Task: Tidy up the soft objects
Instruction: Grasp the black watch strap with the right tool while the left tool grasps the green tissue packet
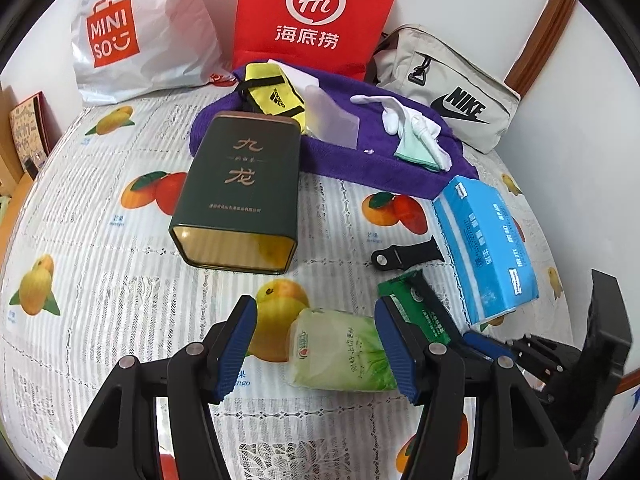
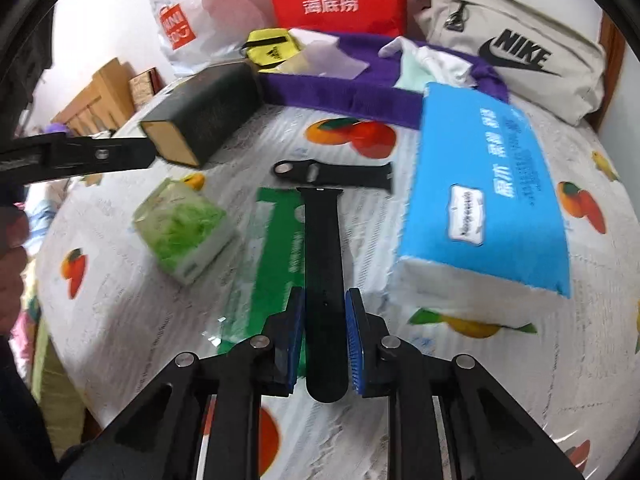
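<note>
My left gripper is open, its jaws on either side of a small green tissue pack lying on the table; the pack also shows in the right wrist view. My right gripper is shut on a black watch strap and holds it over a flat green packet. A second black strap piece lies beyond it. A blue tissue pack lies to the right. A purple towel at the back carries white and mint socks and a yellow pouch.
A dark green tin lies on its side, open end toward me. A Miniso bag, a red paper bag and a beige Nike bag stand against the wall. The table has a fruit-print cloth.
</note>
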### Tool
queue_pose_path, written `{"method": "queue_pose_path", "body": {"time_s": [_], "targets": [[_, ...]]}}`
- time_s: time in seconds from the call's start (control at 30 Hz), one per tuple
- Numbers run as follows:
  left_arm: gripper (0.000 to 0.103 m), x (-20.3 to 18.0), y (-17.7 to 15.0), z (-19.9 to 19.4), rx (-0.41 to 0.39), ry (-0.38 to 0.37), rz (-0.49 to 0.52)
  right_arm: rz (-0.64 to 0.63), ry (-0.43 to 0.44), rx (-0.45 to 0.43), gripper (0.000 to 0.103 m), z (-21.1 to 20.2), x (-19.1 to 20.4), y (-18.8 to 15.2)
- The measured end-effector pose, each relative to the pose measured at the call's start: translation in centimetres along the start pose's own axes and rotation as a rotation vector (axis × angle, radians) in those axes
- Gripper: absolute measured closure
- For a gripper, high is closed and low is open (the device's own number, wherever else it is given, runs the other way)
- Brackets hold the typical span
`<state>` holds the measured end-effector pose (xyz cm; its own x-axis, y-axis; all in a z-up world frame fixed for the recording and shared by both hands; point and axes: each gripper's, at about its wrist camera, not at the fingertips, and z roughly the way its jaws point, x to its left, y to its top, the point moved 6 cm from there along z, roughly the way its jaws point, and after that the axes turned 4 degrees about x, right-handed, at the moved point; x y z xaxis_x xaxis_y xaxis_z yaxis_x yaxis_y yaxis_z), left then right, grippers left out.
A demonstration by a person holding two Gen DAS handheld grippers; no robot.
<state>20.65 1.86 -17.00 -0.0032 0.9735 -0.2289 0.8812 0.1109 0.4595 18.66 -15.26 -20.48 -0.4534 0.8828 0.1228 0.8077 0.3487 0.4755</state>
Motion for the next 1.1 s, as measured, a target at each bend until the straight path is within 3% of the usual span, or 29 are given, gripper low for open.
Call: {"method": "queue_pose_path", "body": {"time_s": [0.4,0.47,0.53,0.57,0.8,1.03,1.1], "targets": [[0.044,1.2,-0.1,0.1,0.003,-0.01,-0.019,-0.033,0.008,0.035,0.081,1.3,1.6,1.2],[0.044,1.5,-0.2,0.1,0.004,-0.013,-0.02,-0.049,0.001,0.037,0.076,1.7,1.9,1.5],[0.043,1.6,-0.3,0.2,0.006,-0.014,-0.017,-0.06,-0.009,0.035,0.077,2.0,2.0,1.7],[0.043,1.6,-0.4,0.3,0.008,-0.012,-0.018,-0.071,-0.014,0.028,0.082,2.1,2.2,1.8],[0.043,1.2,-0.9,0.6,0.018,-0.023,0.001,-0.073,-0.007,-0.015,0.083,0.9,2.1,2.1],[0.022,-0.4,-1.2,0.0,-0.018,-0.092,0.04,-0.05,-0.019,-0.05,0.083,-1.4,1.4,1.7],[0.02,-1.2,-1.5,0.1,-0.02,-0.104,0.068,-0.039,-0.026,-0.061,0.083,-2.0,1.1,1.6]]}}
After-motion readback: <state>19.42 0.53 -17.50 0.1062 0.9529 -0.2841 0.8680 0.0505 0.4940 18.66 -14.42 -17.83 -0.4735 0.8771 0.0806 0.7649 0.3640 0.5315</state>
